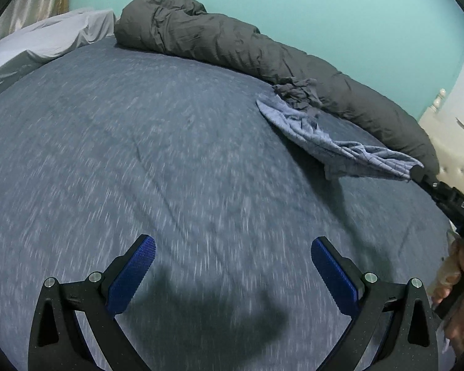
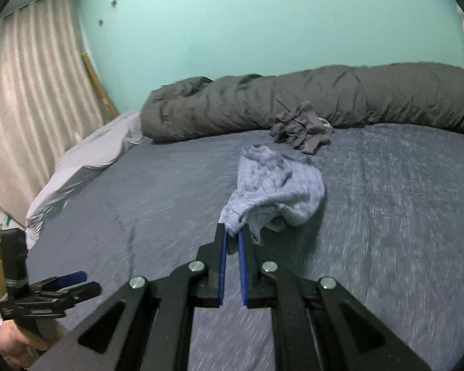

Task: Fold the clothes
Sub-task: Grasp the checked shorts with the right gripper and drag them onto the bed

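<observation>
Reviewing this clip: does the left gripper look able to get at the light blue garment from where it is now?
Probably yes. The left gripper is open and empty over bare bed sheet, nothing between it and the light blue garment, whose near corner the right gripper already pinches.

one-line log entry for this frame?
right tool: shut on blue cloth | left tool: open, empty | grey cloth: untouched
</observation>
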The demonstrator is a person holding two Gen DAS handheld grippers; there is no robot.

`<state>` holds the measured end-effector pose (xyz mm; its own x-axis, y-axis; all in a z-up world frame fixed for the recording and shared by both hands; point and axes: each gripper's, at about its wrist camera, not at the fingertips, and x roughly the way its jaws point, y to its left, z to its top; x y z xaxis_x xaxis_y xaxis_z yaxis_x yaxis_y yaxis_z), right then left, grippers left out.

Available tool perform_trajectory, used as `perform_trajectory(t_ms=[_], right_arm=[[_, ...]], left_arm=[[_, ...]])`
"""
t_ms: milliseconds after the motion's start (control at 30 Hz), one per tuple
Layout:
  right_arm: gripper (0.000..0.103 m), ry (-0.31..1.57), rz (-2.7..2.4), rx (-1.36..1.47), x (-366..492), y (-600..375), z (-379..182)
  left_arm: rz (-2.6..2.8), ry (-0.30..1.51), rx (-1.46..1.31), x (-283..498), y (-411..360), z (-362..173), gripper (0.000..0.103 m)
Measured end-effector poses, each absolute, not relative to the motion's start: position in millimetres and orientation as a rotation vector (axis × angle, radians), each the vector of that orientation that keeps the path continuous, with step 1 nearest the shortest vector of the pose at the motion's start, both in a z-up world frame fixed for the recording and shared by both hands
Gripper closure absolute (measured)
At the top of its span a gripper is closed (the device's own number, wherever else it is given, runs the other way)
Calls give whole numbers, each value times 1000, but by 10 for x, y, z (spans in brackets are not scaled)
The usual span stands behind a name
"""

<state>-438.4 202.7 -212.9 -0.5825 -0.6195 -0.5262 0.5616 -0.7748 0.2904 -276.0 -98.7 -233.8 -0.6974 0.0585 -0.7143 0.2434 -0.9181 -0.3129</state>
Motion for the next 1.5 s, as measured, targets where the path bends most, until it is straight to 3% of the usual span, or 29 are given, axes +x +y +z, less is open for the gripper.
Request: perform_trajectory(t_ms=[567,833,967,1267,1300,1367,1433,1500], right_arm=[[96,-19,-2334,703,-2396,2319,-878],[96,-58,-2334,645,-2140,2397,-353],[96,-33,-2357,730,-2309,2380,-645],[91,-127,-2353,1157,-3175,2436,-2285],[88,-139,-2377,1175,-3229,2471,-2385],[58,-162,-2446,1177,-3283,2566,-2489],[49,-210,-2477,1129,-3255,2687,-2513],[49,-250,-2487,1103,-3180,2801,-2537]], left_arm=[[-2829,644,1109,-1197,-608,-1793,0],[-2859,650,1106,-956,-561,-1941,0],[-2869,698,1200,-1005,-507,-2223,0],[-2864,652,1398,-1287,-306,-2723,0],[-2857,644,1419,-1323,-286,-2759,0],[-2860,633,1443,-1408,-249,-2795,0],[-2877,606,1441,-1502,-209,-2780,0],[-2889,580,1428,-1598,-166,-2770,0]])
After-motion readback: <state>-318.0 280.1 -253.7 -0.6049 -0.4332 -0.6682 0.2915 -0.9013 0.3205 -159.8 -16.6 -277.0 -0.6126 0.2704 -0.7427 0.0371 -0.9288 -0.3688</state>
